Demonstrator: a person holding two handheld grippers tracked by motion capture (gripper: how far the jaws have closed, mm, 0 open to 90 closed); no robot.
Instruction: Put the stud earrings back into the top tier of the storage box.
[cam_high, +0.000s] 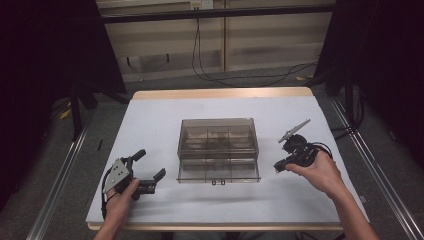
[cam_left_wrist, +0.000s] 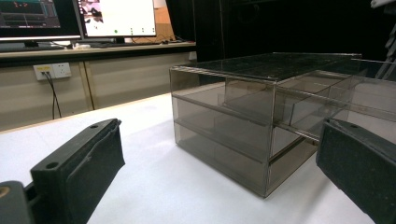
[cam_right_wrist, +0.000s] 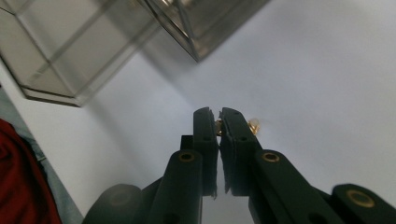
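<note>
Left hand-held gripper (cam_high: 150, 172): jaws spread wide, nothing between them, at the worktop's (cam_high: 160, 115) 8 o'clock.
Drawer box (cam_high: 218, 149): smoky clear plastic, at the worktop's centre, between both grippers, apart from each.
Right hand-held gripper (cam_right_wrist: 218, 122): at 4 o'clock, jaws pressed together, pinching a small gold-coloured piece (cam_right_wrist: 253, 125).
</note>
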